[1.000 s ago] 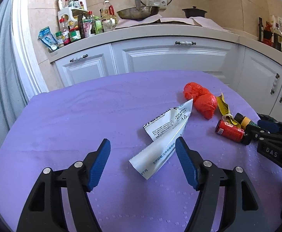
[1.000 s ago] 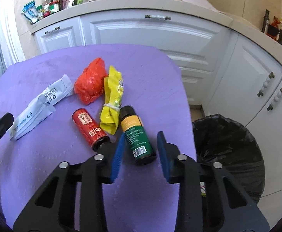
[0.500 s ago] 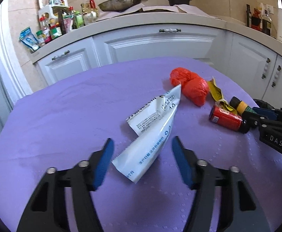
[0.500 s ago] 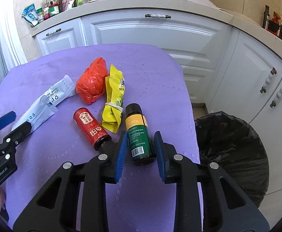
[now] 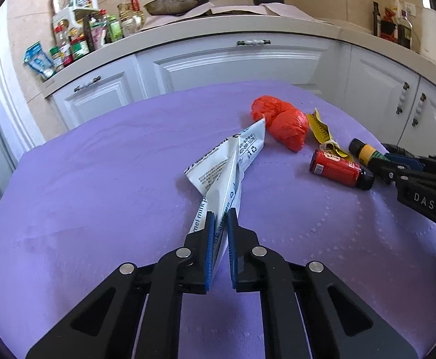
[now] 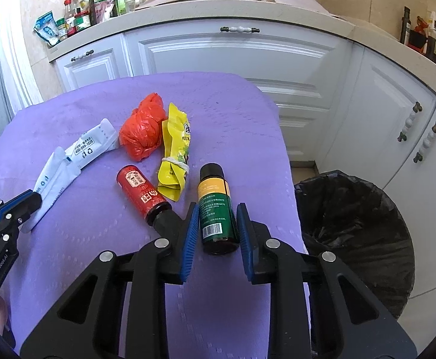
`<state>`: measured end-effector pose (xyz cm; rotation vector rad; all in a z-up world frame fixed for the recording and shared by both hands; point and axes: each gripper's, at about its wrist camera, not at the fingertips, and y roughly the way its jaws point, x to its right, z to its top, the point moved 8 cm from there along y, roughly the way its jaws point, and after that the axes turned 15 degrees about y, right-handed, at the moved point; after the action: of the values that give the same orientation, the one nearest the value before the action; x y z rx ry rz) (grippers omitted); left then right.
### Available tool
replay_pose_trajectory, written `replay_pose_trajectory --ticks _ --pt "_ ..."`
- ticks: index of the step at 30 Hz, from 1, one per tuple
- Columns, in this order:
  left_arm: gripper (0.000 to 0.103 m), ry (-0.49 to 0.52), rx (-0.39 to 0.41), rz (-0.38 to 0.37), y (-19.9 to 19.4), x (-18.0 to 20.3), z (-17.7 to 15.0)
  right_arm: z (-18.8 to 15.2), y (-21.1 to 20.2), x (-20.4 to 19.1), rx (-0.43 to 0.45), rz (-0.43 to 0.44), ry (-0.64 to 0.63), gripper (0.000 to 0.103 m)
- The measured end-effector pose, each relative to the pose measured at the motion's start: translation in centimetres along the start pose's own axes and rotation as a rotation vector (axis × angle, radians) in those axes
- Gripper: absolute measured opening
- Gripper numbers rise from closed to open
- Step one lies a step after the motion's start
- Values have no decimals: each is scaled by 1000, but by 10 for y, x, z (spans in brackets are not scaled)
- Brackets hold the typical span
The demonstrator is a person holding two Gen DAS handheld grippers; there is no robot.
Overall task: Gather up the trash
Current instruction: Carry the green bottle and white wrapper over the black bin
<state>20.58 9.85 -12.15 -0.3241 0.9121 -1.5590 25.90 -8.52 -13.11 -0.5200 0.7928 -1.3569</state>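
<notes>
Left wrist view: the left tool [image 5: 220, 220] is clenched on the white wrapper [image 5: 226, 173], printed "milk", on the purple bench [image 5: 98, 179].

Right wrist view: the right tool [image 6: 216, 212] is closing around the lying green bottle [image 6: 216, 209]; the wrapper reads "400-099-1028".
</notes>
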Motion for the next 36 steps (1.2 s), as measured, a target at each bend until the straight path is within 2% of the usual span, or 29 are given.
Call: replay_pose_trajectory --ticks 7,13,19,28,36 --pt "8 -64 21 38 -13 -6 -6 -4 -13 5 26 -2 10 24" --pt "8 -123 29 42 -23 -8 -11 -9 -32 11 66 1 21 23" --pt "8 -127 66 69 -40 -2 -10 -9 -57 18 124 -13 28 23" --pt "8 -100 117 24 -57 27 7 -8 -88 42 185 -45 59 23" --pt "8 -73 152 -30 -64 57 26 -8 -110 79 238 -118 93 23"
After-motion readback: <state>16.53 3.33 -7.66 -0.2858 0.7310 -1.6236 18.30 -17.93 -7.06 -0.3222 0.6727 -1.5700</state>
